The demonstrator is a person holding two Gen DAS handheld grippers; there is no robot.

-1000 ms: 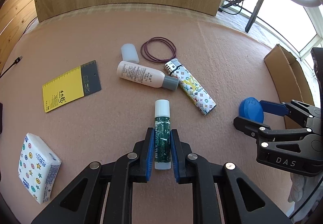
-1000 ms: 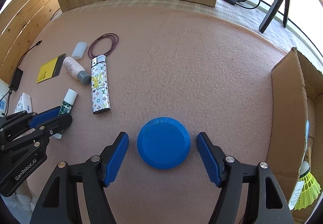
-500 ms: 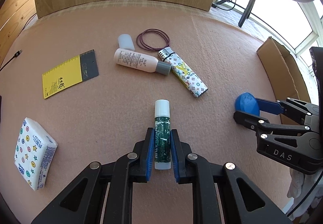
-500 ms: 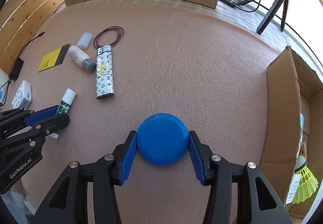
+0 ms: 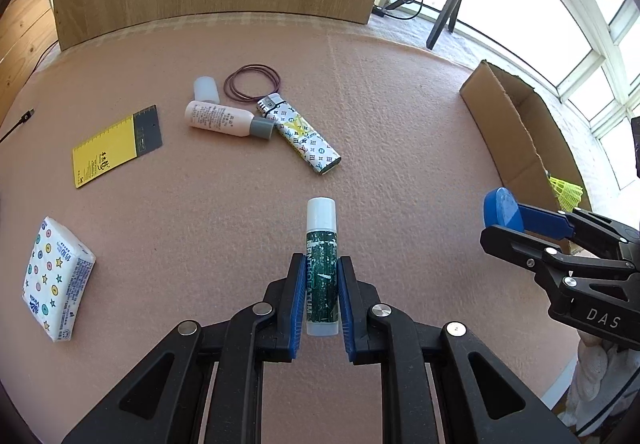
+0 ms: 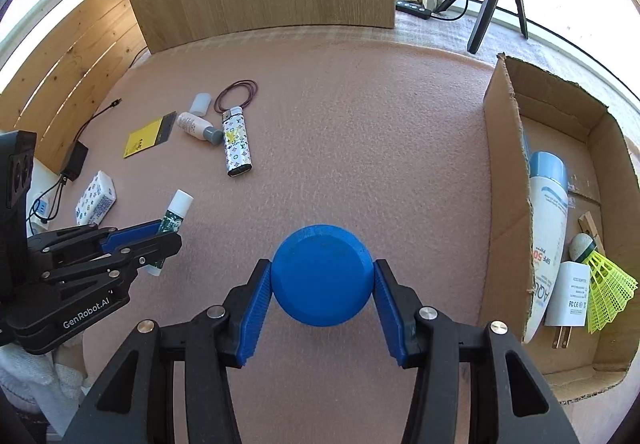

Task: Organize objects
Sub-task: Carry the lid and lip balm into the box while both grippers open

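The right hand-held gripper (image 6: 323,286) pinches a blue disc (image 6: 322,274); the cardboard box (image 6: 508,180) lies just to its right. The left hand-held gripper (image 5: 320,284) pinches a lip balm (image 5: 321,264) lengthwise, farther away.

Green-labelled lip-balm stick with white cap (image 5: 321,268): lower centre of the left view, cap pointing up the frame, clamped between blue pads. Round blue plastic disc (image 6: 321,275): lower centre of the right view, gripped at its edges. Open cardboard box (image 6: 505,148): right edge, holding a white sunscreen tube (image 6: 546,220), white charger plug (image 6: 568,294) and yellow shuttlecock (image 6: 604,282).
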